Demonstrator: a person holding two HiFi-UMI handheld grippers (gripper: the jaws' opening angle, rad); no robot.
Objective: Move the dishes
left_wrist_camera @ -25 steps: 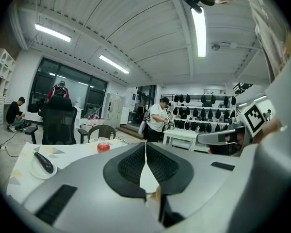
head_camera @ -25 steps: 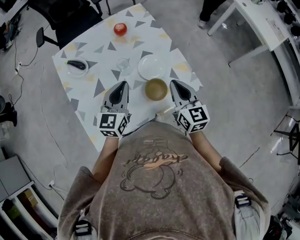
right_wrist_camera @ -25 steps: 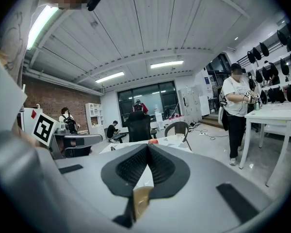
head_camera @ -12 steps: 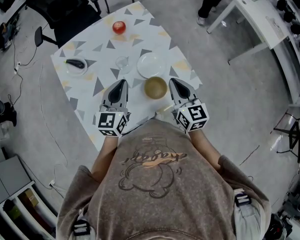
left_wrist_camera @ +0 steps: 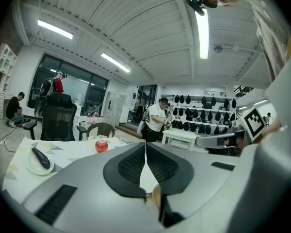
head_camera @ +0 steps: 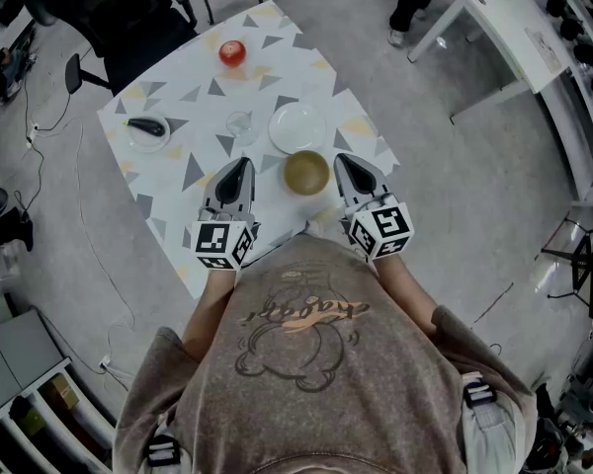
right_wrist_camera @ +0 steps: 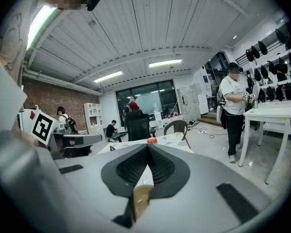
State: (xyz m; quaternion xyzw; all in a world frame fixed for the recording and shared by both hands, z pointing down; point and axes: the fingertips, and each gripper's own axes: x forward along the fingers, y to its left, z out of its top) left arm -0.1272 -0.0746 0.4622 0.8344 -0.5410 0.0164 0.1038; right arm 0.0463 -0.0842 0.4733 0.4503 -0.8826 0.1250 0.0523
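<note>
I hold the left gripper (head_camera: 239, 166) and right gripper (head_camera: 342, 162) over the near part of the tabletop (head_camera: 277, 72). Both pairs of jaws are clenched and empty. The brown bowl (head_camera: 306, 173) sits between the grippers. The white plate (head_camera: 297, 127) lies just beyond it, with the glass (head_camera: 241, 124) beside the plate. The apple (head_camera: 232, 52) is near the far edge, and the small dish (head_camera: 146, 130) is at far left.

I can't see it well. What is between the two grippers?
A brown bowl sits between the left gripper and the right gripper, seen in the head view.
</note>
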